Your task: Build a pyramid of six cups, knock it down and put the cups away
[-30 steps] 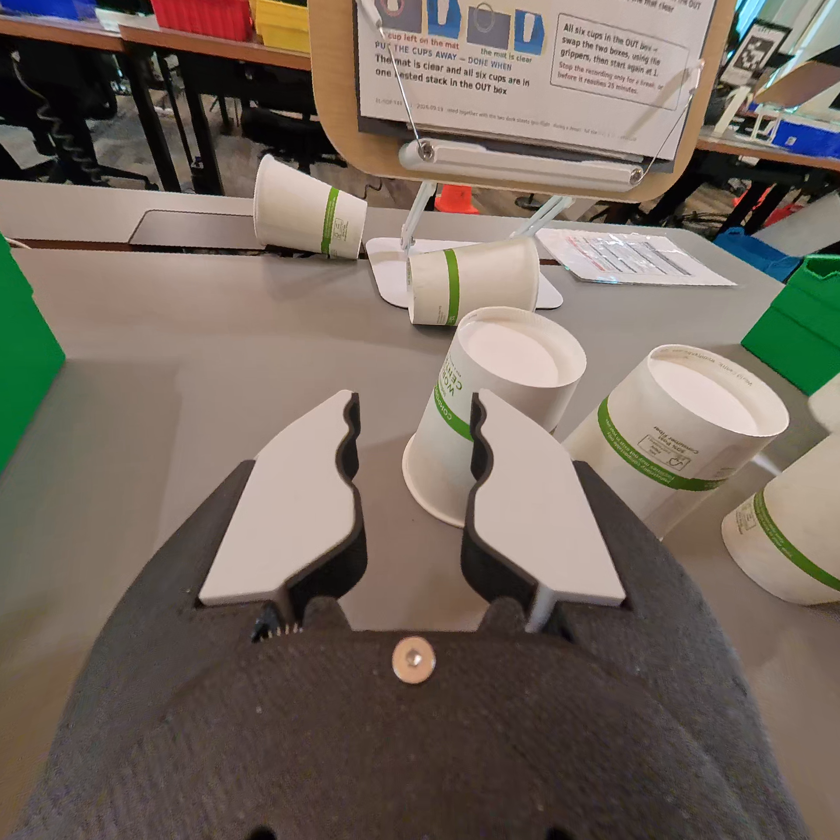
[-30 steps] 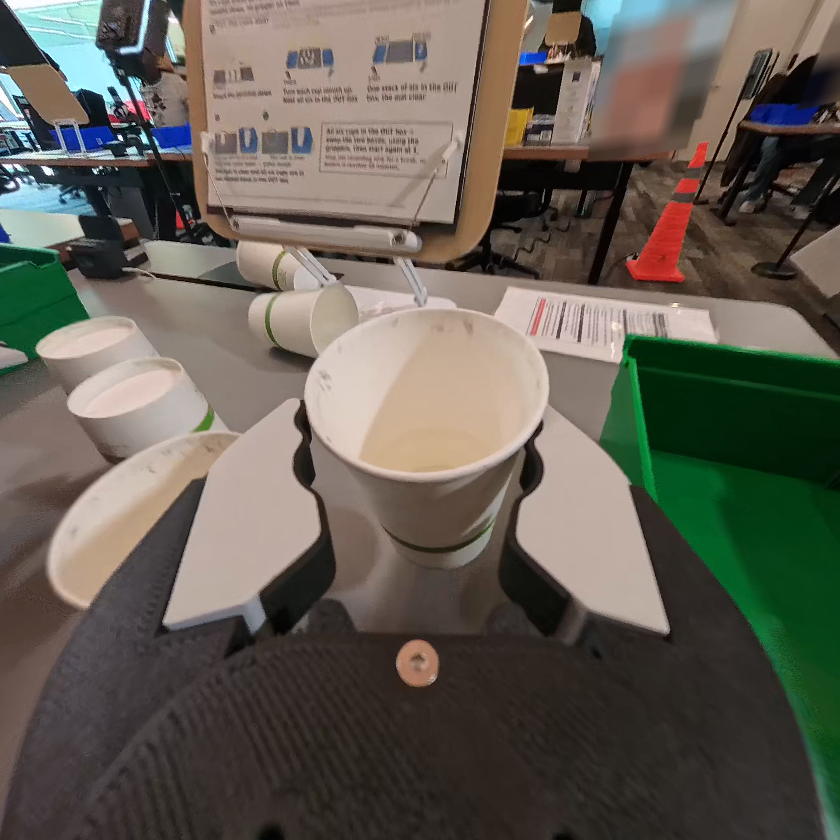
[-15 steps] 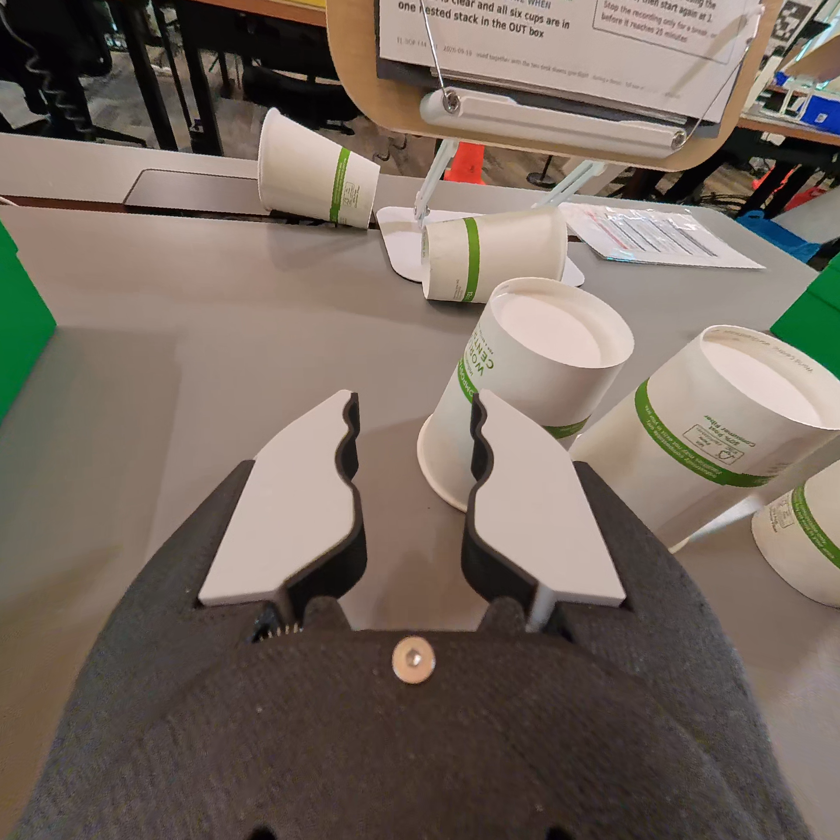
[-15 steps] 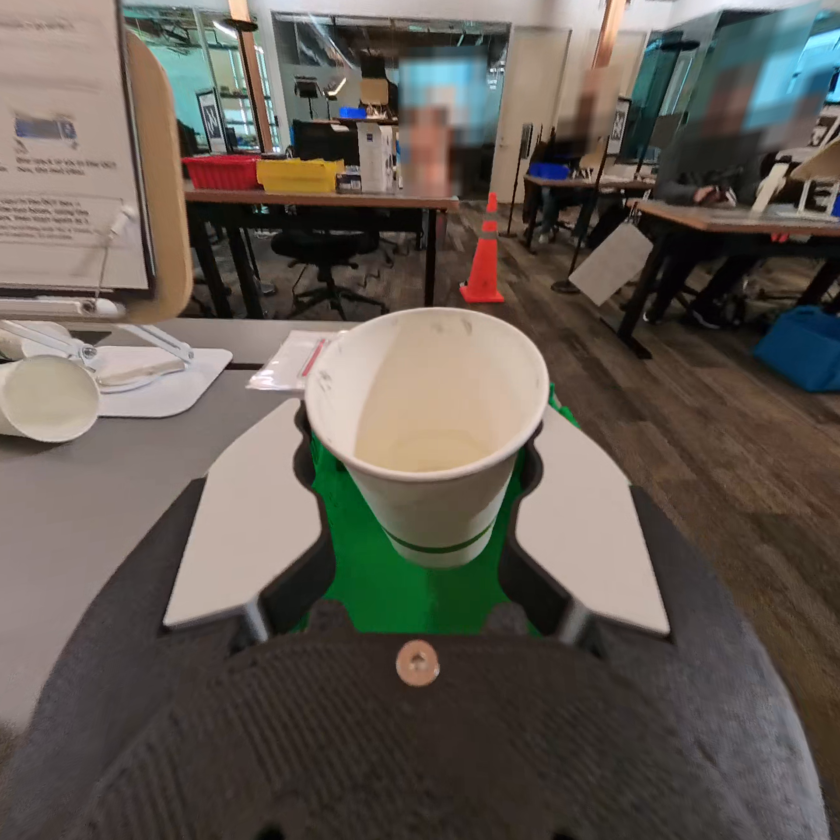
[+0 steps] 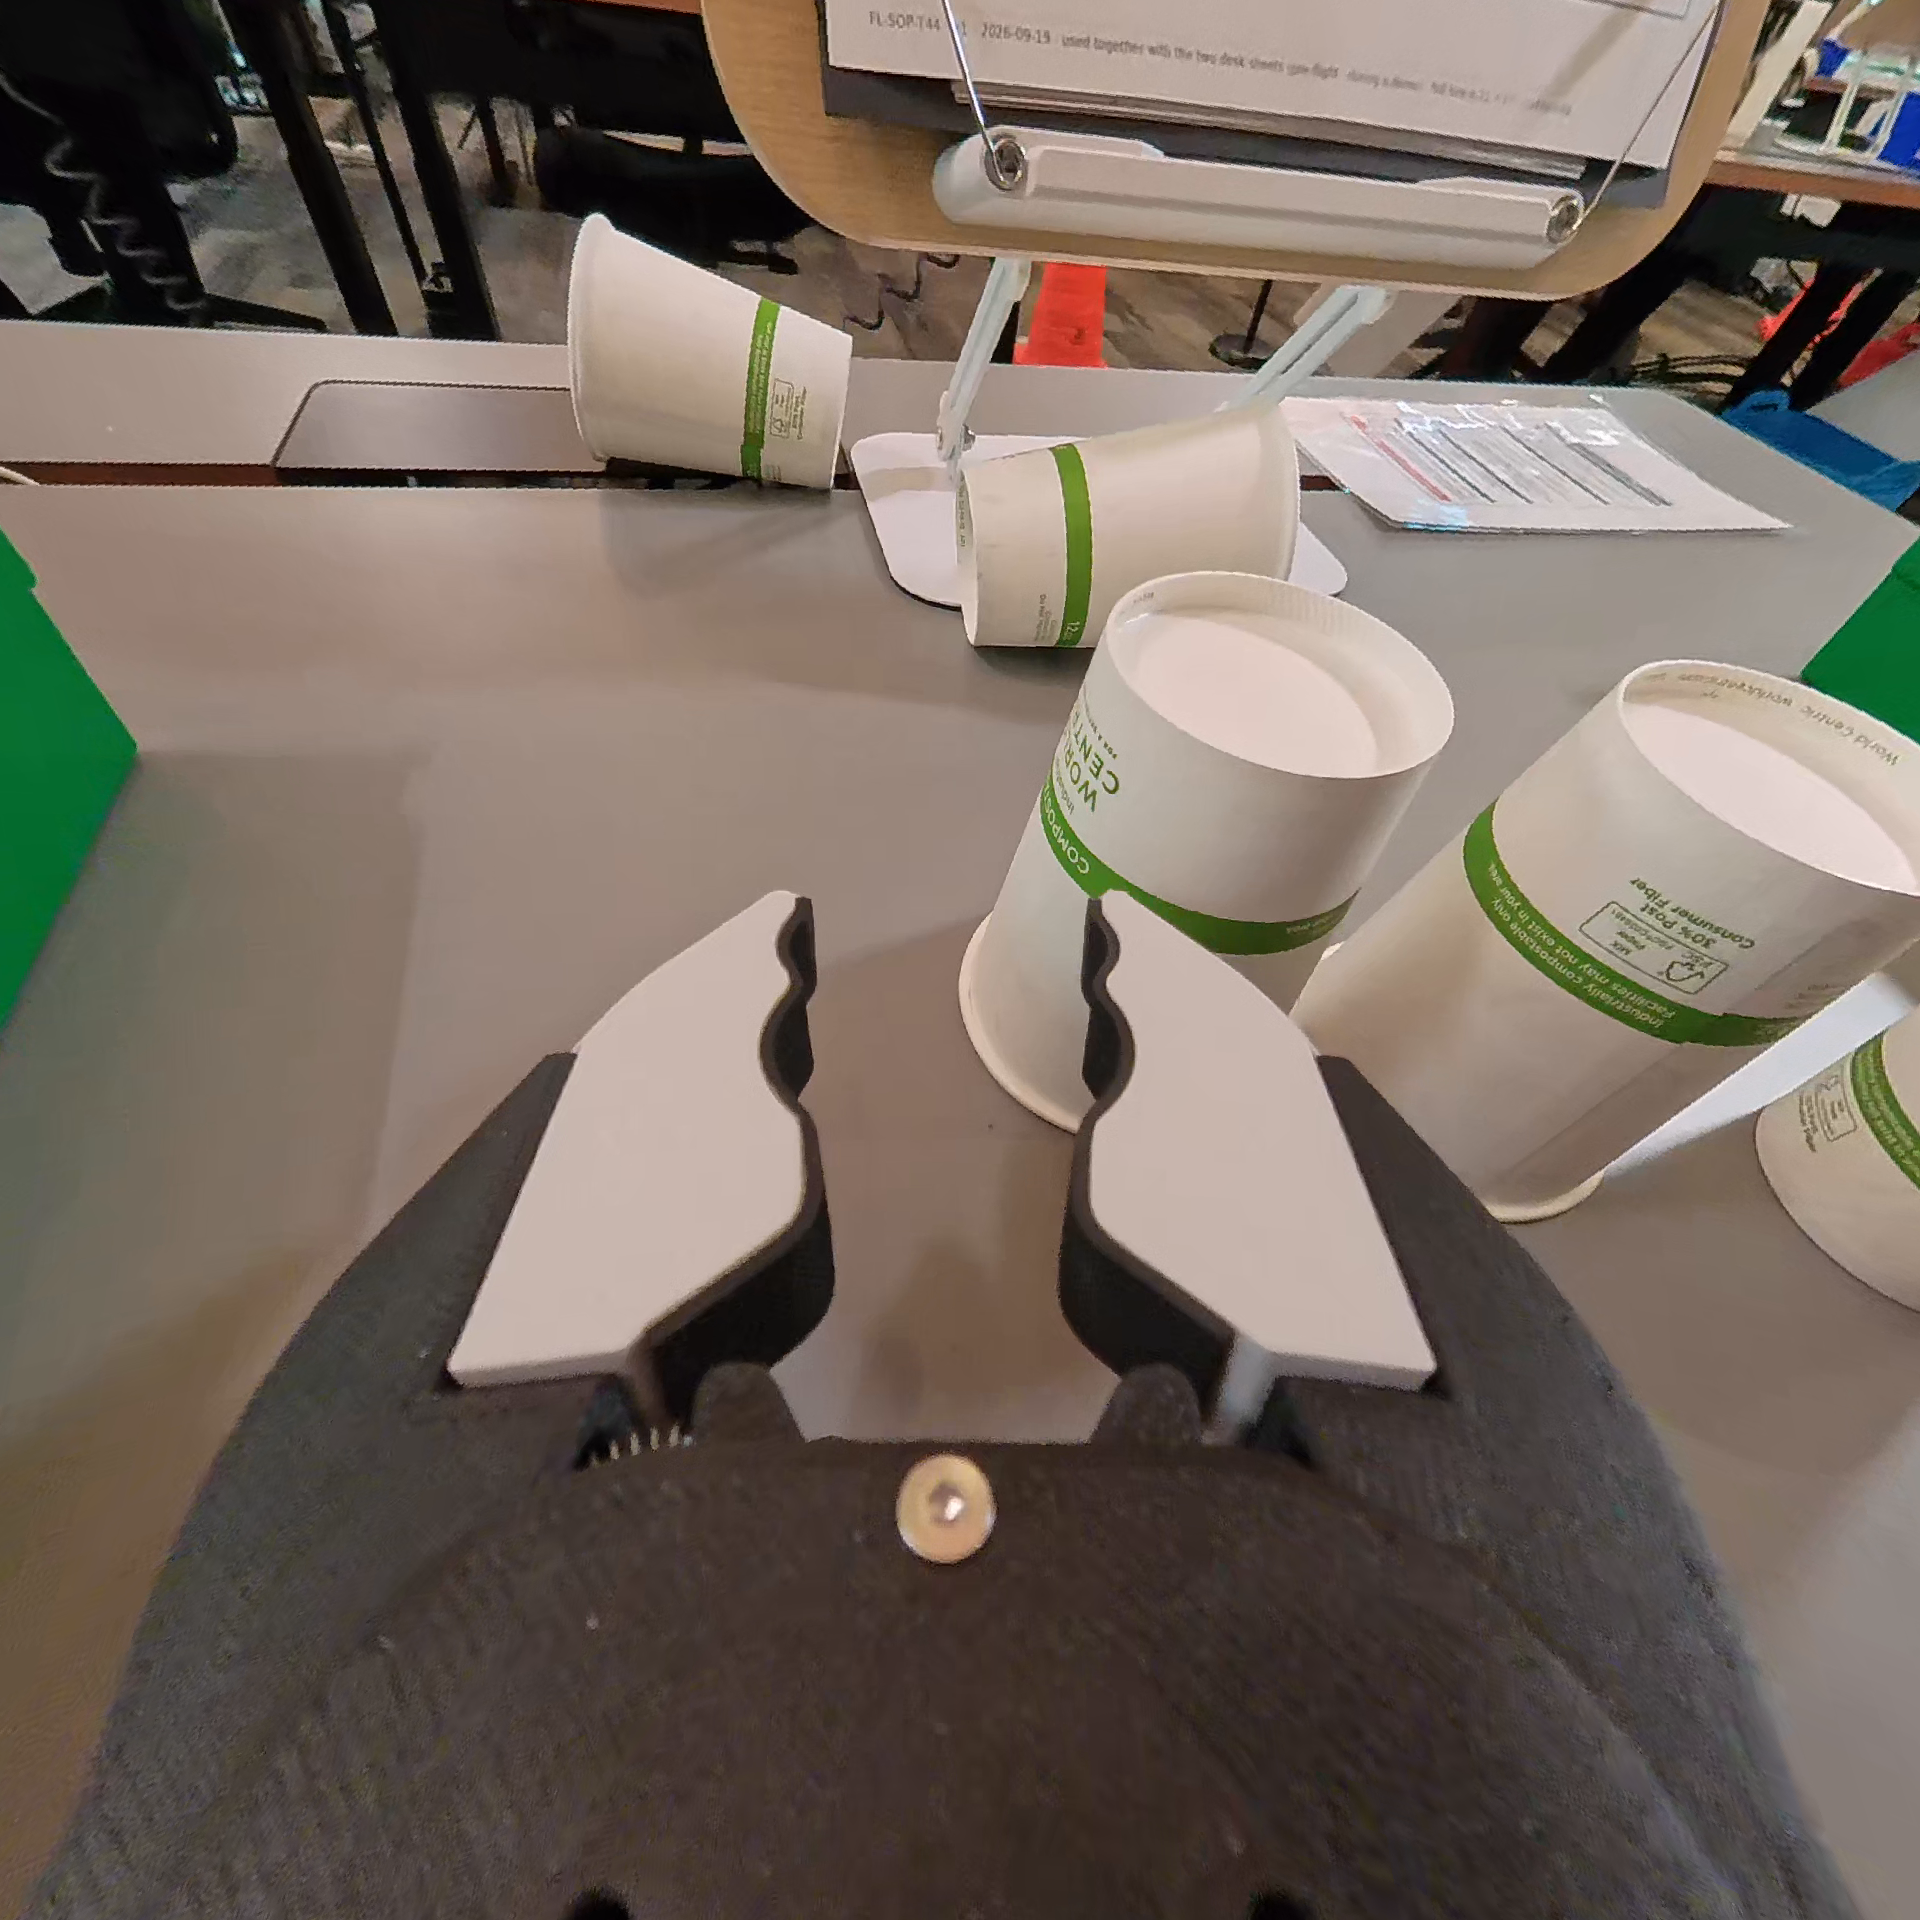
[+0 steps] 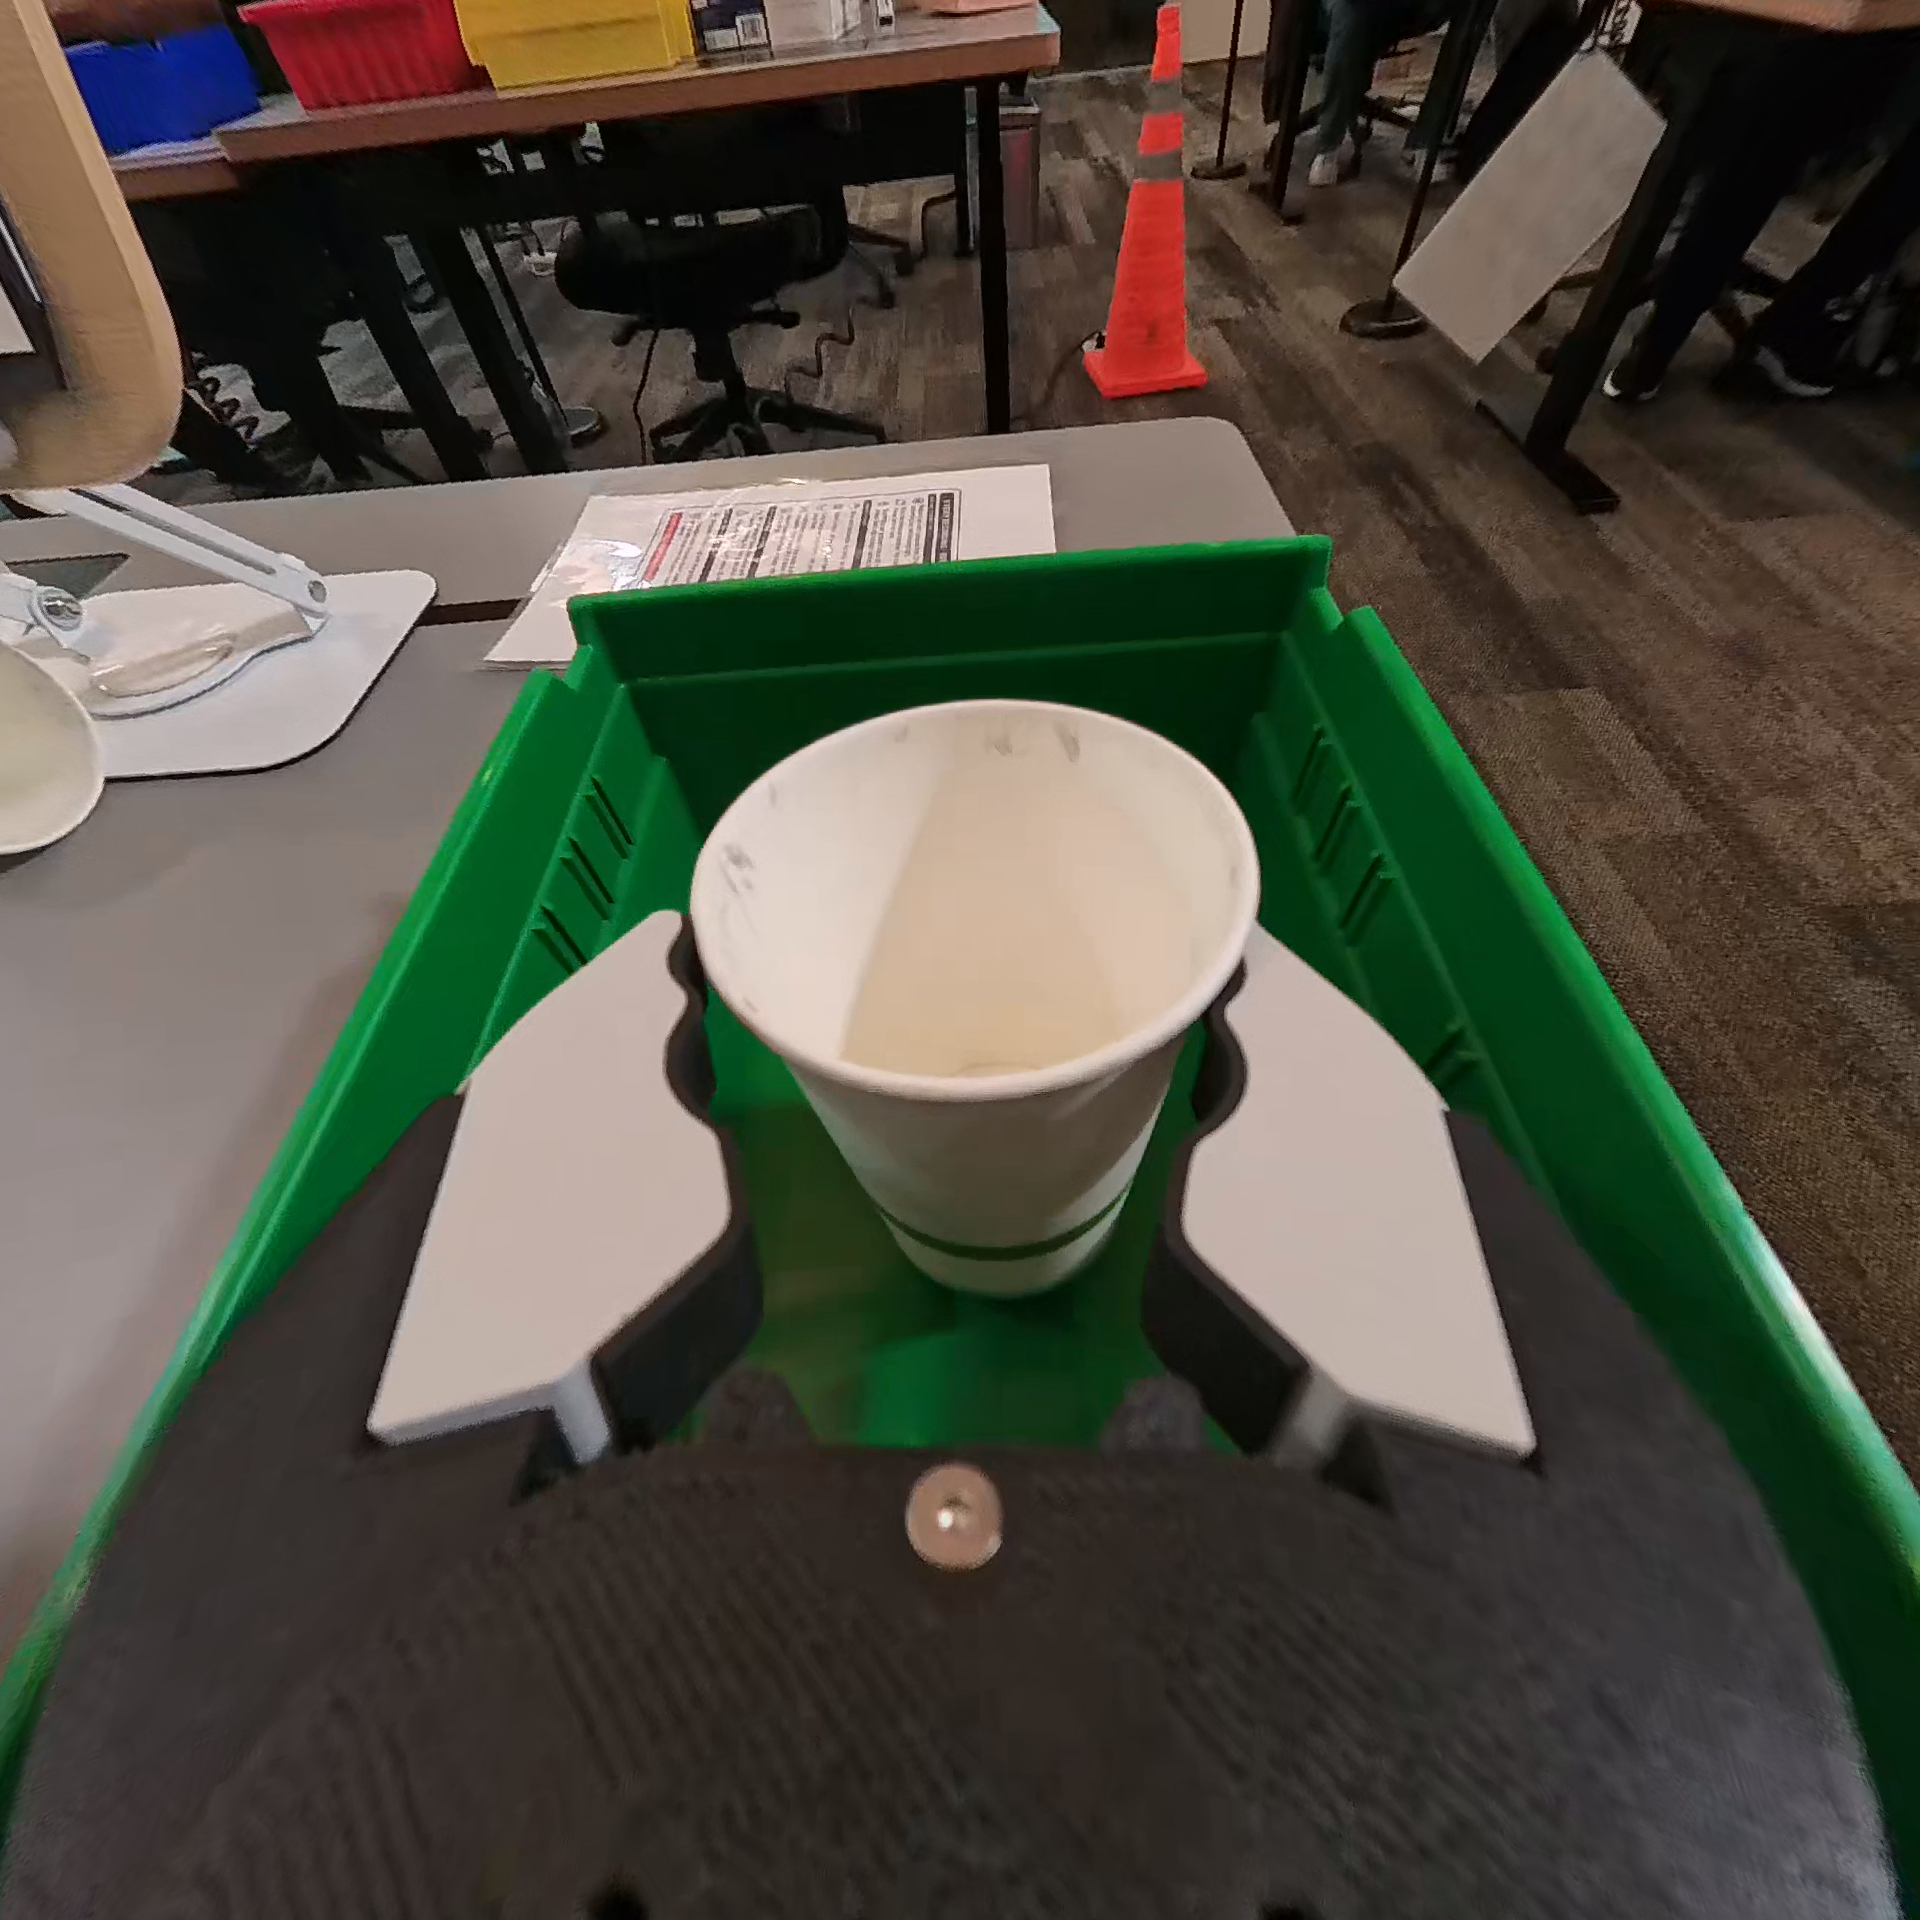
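My right gripper (image 6: 961, 961) is shut on an upright white paper cup (image 6: 977, 997) with a green band and holds it over the inside of a green bin (image 6: 935, 623). My left gripper (image 5: 943, 920) is open and empty, low over the grey table (image 5: 520, 727). Its right finger is beside the rim of an upside-down cup (image 5: 1216, 831). A second upside-down cup (image 5: 1621, 935) stands to the right, and a third (image 5: 1860, 1174) is at the right edge. Two cups lie on their sides farther back (image 5: 1132, 520), (image 5: 696, 353).
A document stand with a clipboard (image 5: 1247, 125) and white base (image 5: 904, 520) stands at the table's back. A laminated sheet (image 6: 810, 540) lies behind the green bin. Another green bin (image 5: 52, 748) is at the left edge. An orange cone (image 6: 1148, 239) stands on the floor.
My right gripper carried the cup rightward from over the table to above the green bin and tilted down. My left gripper moved forward, closer to the upside-down cups.
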Demonstrator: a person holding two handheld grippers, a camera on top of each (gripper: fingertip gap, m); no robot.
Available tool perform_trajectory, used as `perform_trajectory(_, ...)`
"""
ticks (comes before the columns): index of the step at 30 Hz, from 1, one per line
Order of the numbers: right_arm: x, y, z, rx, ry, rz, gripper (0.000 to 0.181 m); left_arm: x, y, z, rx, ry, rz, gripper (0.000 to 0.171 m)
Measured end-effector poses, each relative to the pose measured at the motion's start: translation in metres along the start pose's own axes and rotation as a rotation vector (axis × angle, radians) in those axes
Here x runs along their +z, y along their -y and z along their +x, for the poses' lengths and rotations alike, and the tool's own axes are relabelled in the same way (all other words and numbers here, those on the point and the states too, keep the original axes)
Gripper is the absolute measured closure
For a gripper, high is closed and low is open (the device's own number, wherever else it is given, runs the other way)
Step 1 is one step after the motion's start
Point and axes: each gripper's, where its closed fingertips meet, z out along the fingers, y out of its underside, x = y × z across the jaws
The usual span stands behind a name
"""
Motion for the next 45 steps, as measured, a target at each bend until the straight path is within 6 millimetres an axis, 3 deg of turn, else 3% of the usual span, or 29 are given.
perform_trajectory(15, -0.001, -0.006, 0.006, 0.020, -0.024, -0.070, 0.085, -0.002, 0.001, 0.002, -0.028, -0.021, -0.004, 0.119)
perform_trajectory(30, -0.016, -0.010, 0.004, 0.081, 0.004, -0.161, 0.075, -0.002, 0.000, 0.003, -0.021, -0.017, -0.011, 0.119)
perform_trajectory(38, -0.024, -0.022, 0.011, 0.060, -0.050, -0.217, 0.075, -0.002, -0.001, 0.003, -0.018, -0.015, -0.014, 0.118)
perform_trajectory(45, -0.028, -0.021, 0.015, -0.031, -0.105, -0.213, 0.082, -0.001, -0.002, 0.003, -0.019, -0.017, -0.022, 0.118)
